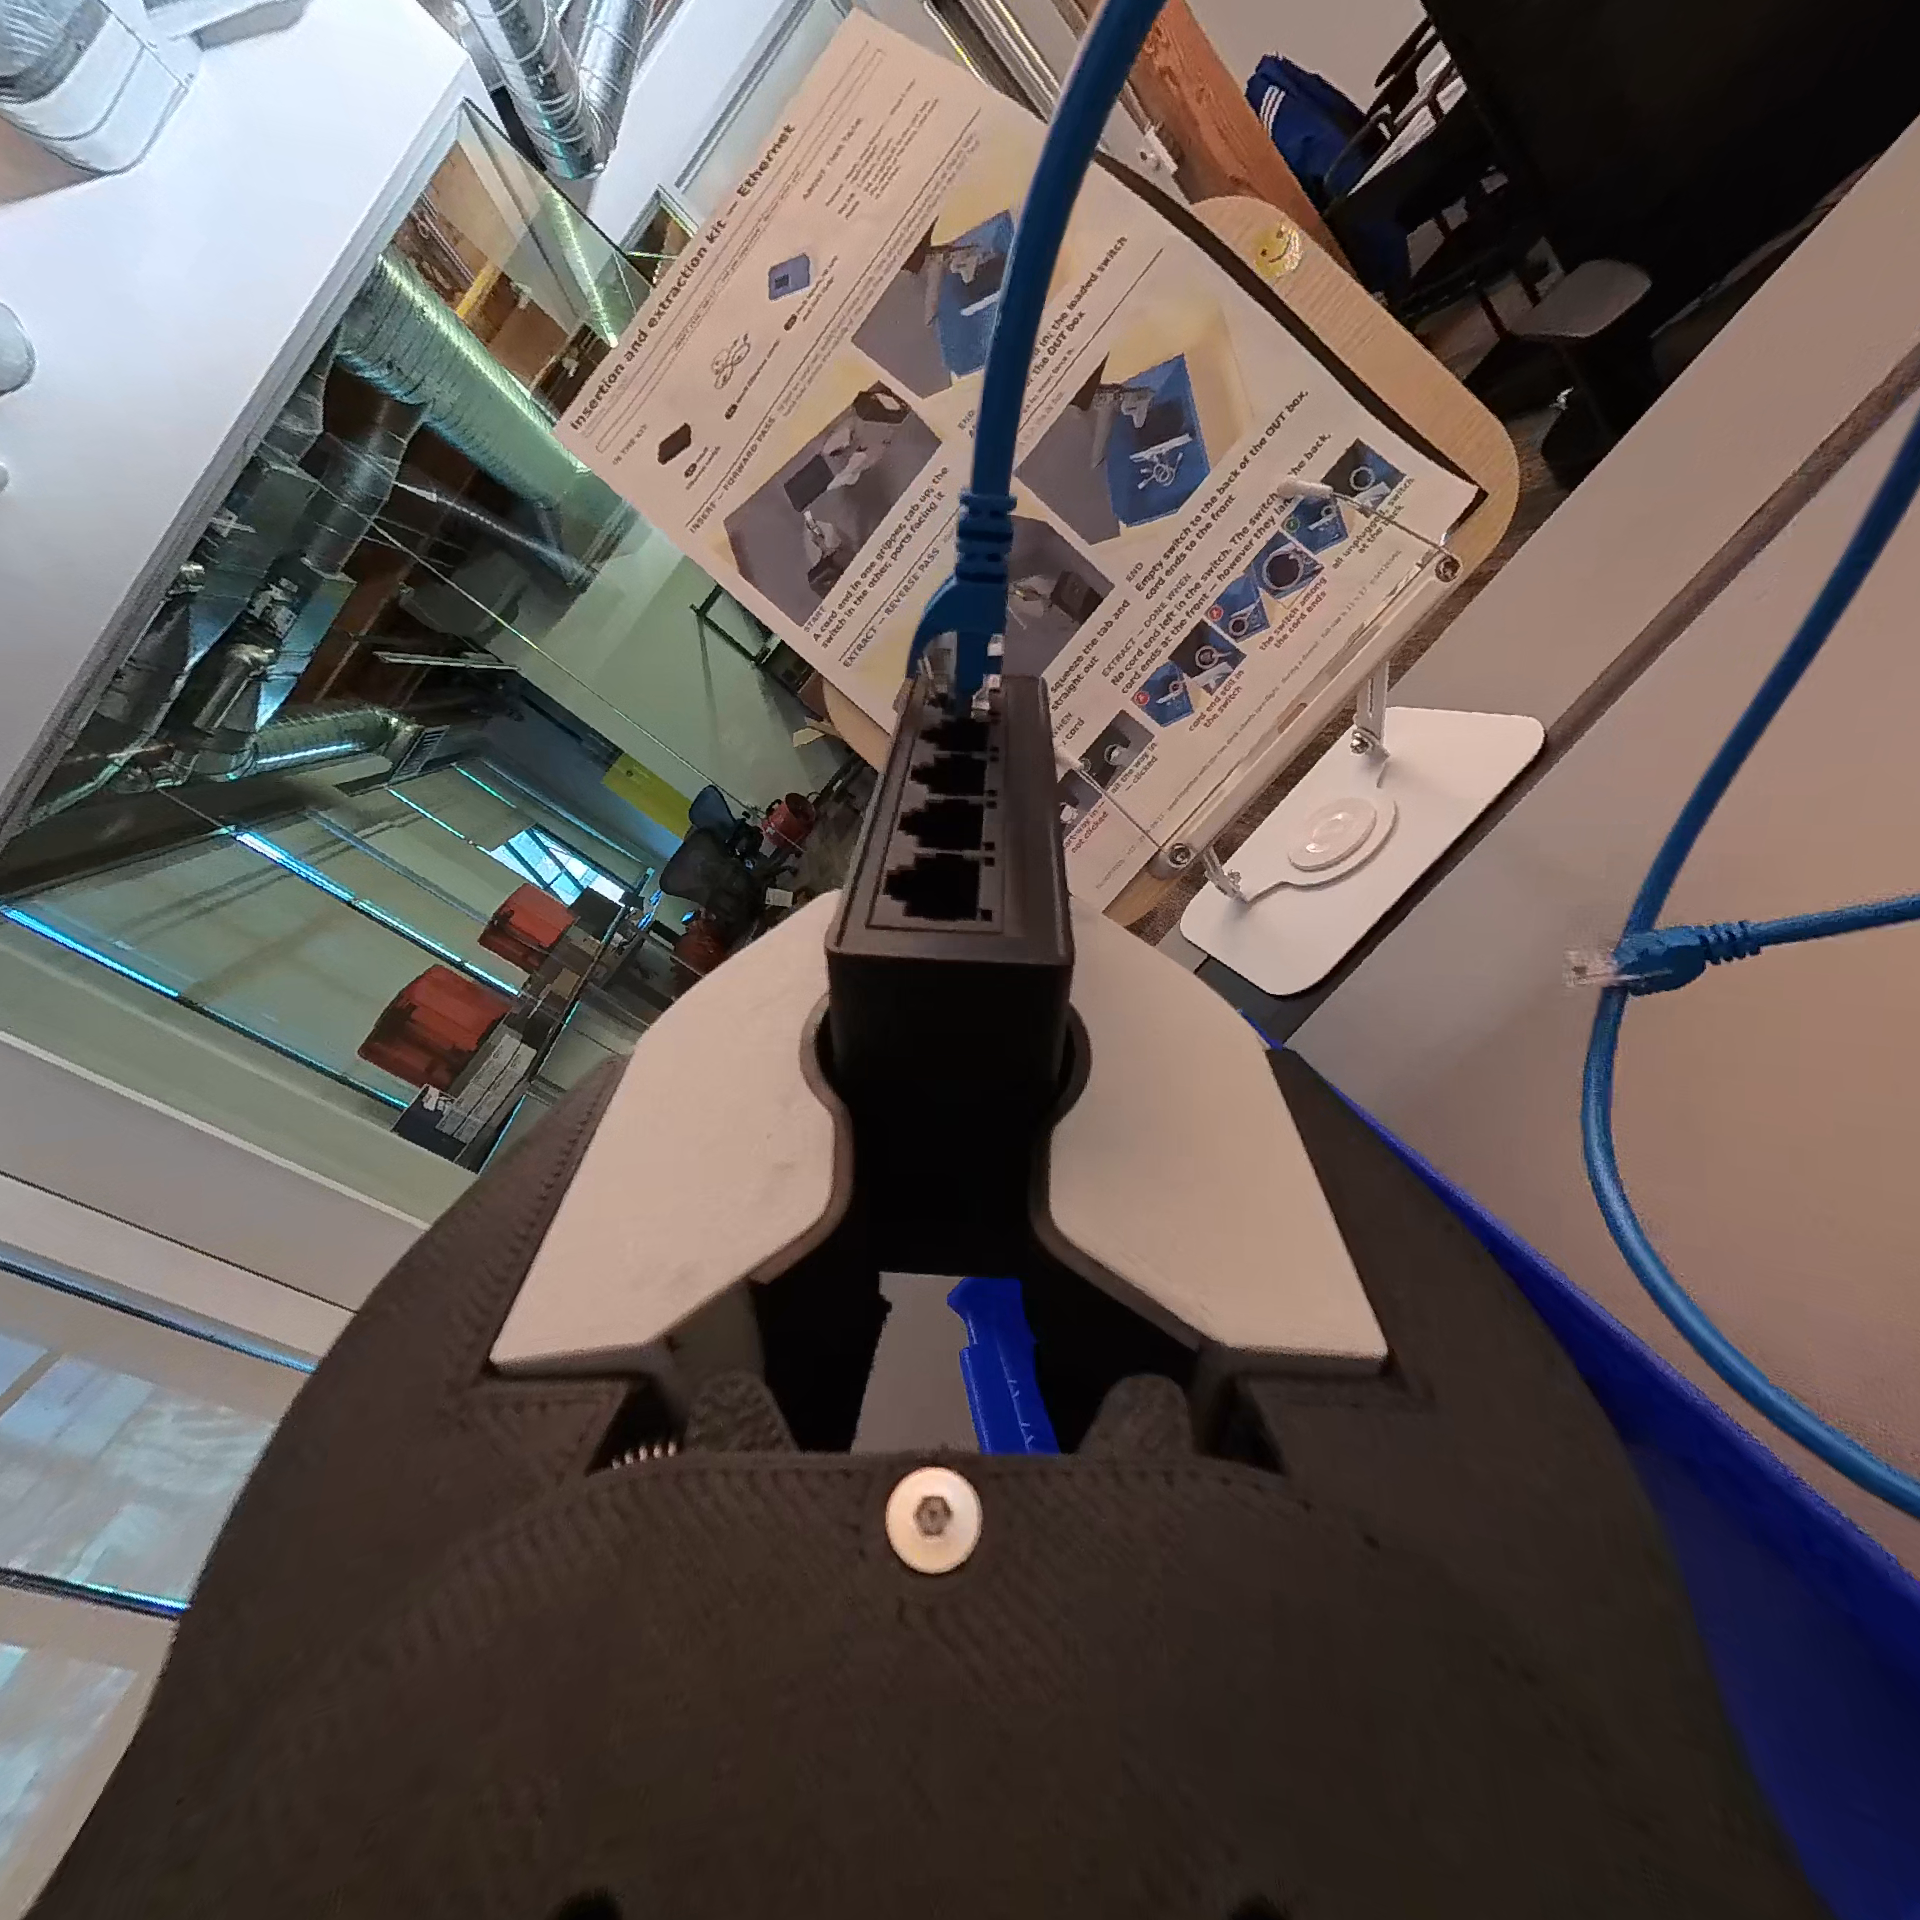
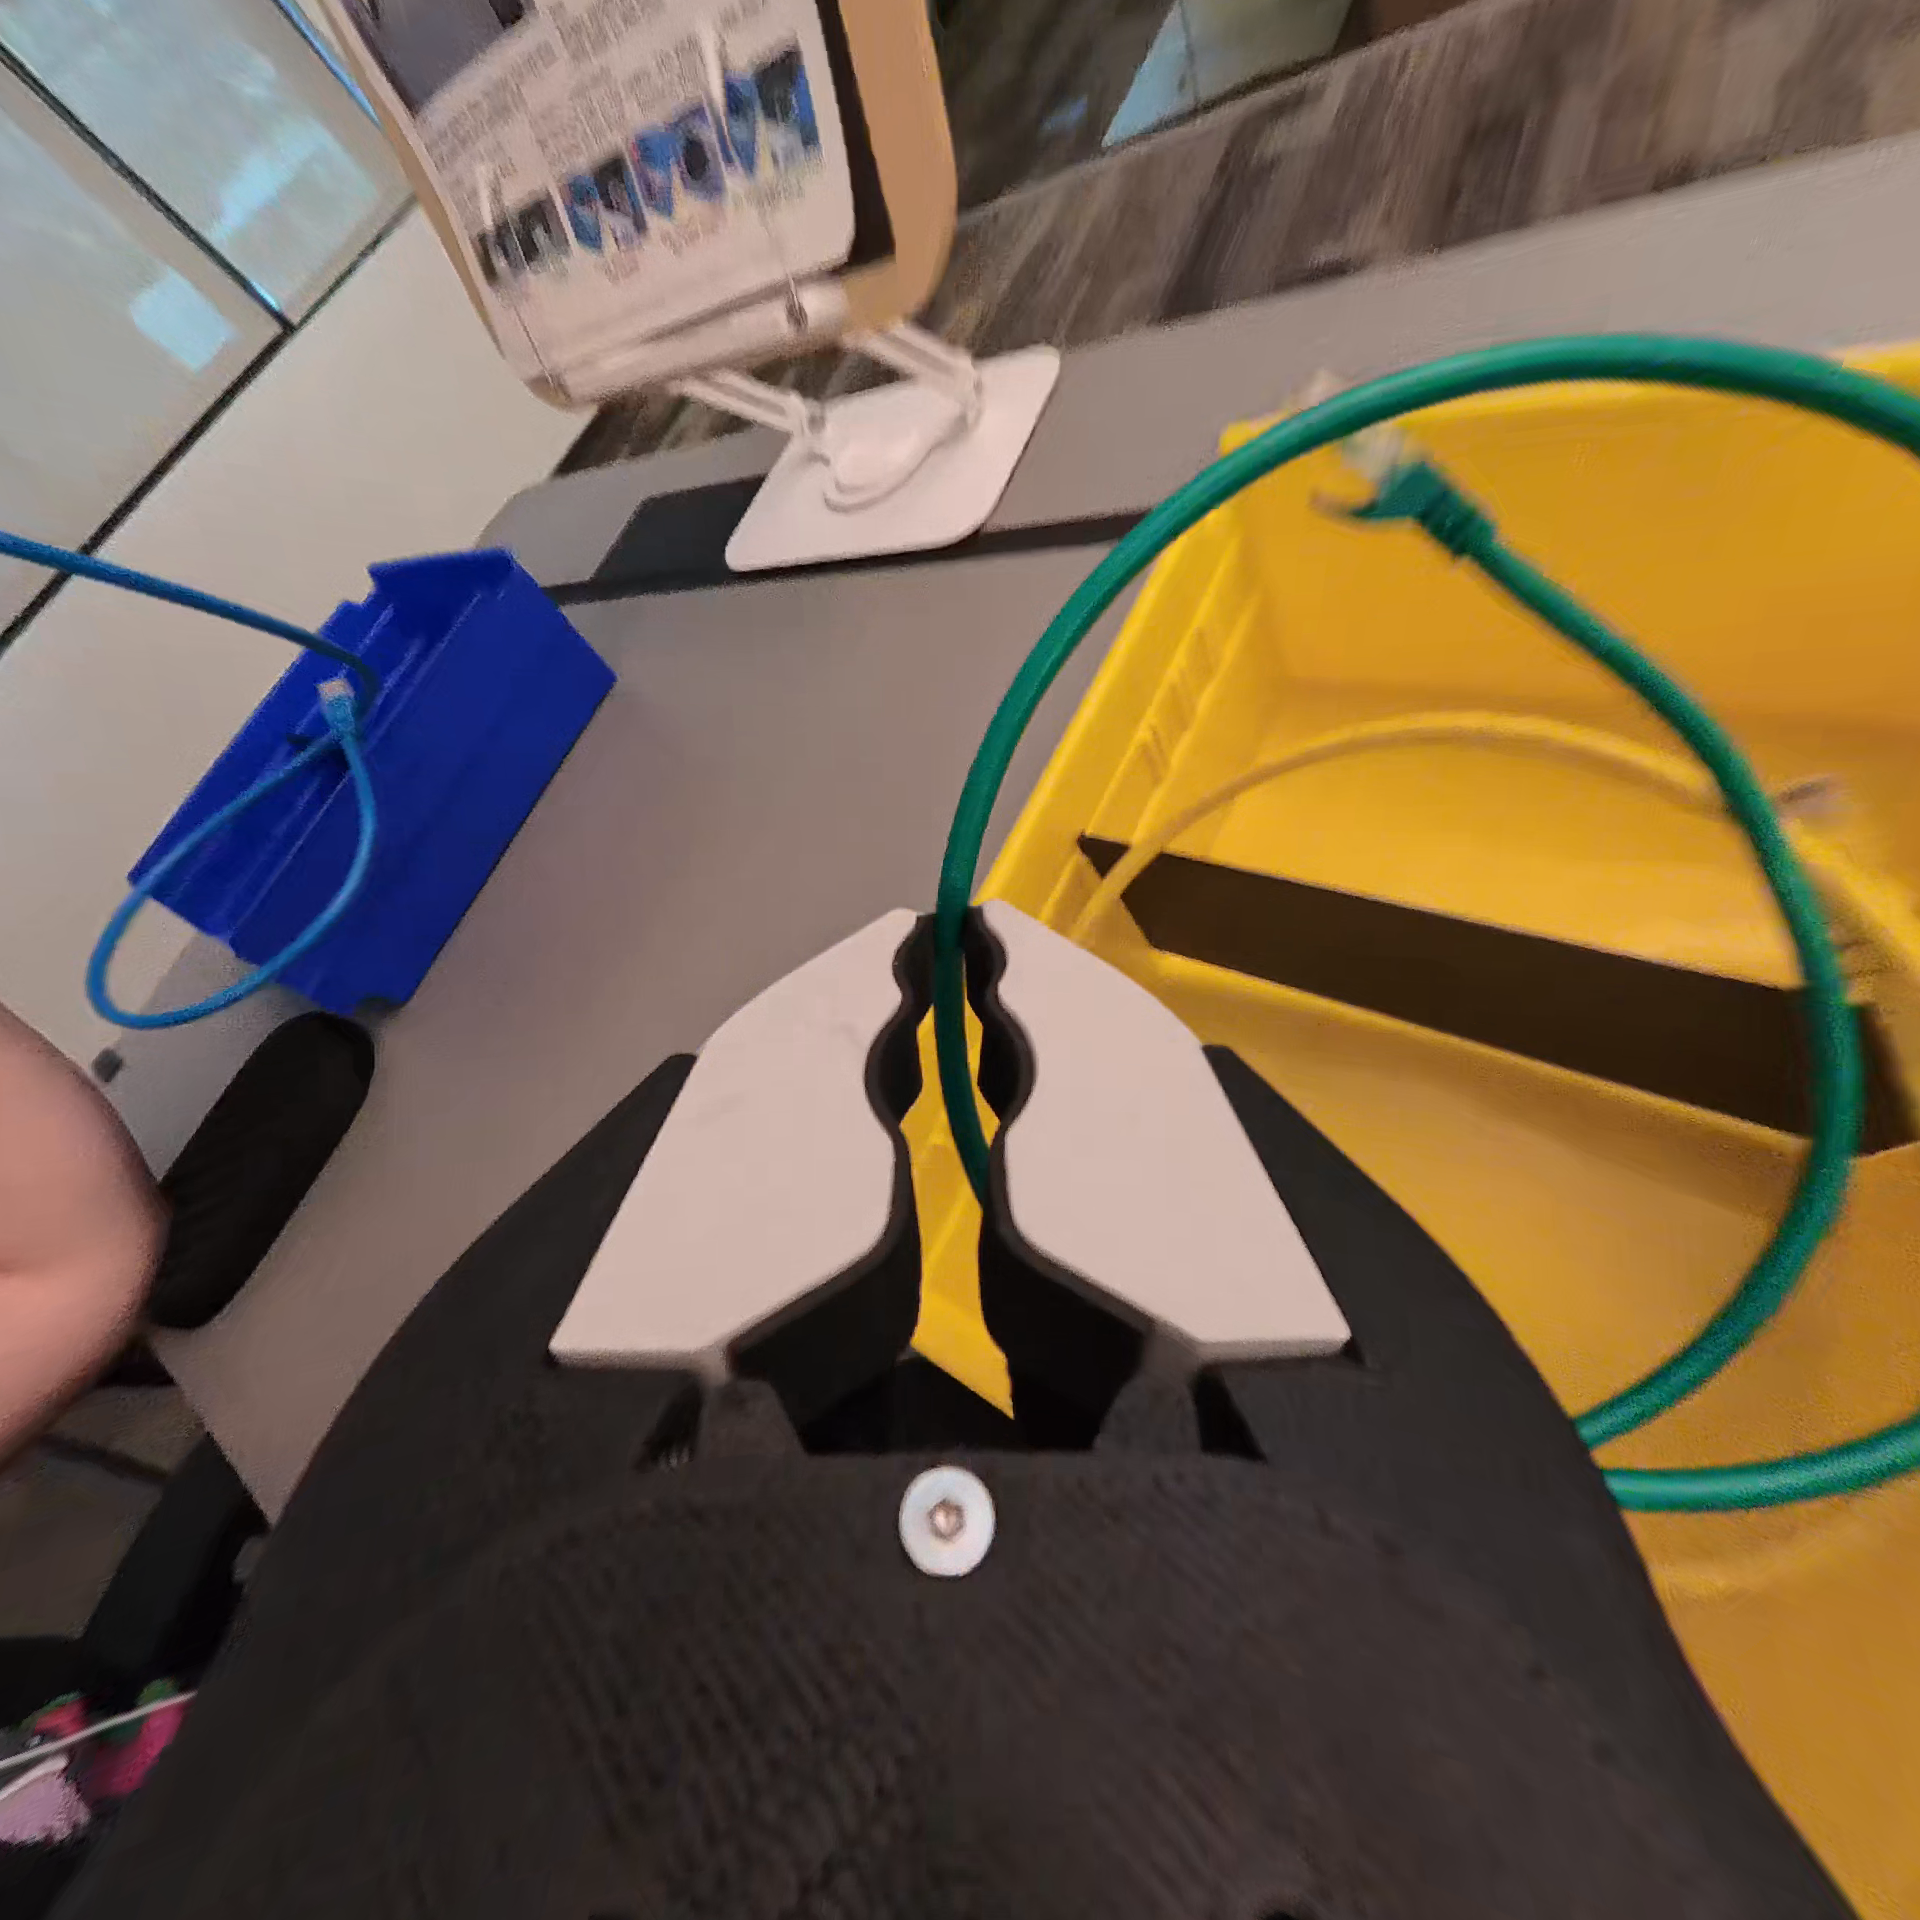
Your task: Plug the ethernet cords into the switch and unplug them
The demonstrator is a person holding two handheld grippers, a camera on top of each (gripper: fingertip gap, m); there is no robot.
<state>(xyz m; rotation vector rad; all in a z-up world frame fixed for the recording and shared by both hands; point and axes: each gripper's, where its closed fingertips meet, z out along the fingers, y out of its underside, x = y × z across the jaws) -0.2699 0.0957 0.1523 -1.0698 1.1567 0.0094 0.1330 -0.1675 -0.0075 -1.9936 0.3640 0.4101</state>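
Switch (image 1: pixel 951 935), boxy matte black plastic with a row of ports, clamped upright in left gripper (image 1: pixel 948 1049), blue cord (image 1: pixel 1023 343) plugged into farthest port, right gripper (image 2: pixel 948 971) pinching glossy green cord (image 2: pixel 1797 914) over yellow bin (image 2: pixel 1558 644), blue bin (image 2: pixel 416 769) beyond.

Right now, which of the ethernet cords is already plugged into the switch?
The blue ethernet cord, seated in the farthest port of the black five-port switch. The green ethernet cord is only pinched between the right gripper fingers, its plug free.

Silver ducts (image 1: pixel 436 384) ran under the ceiling above glass walls (image 1: pixel 312 831); black chairs (image 1: pixel 1558 260) stood on grey carpet.
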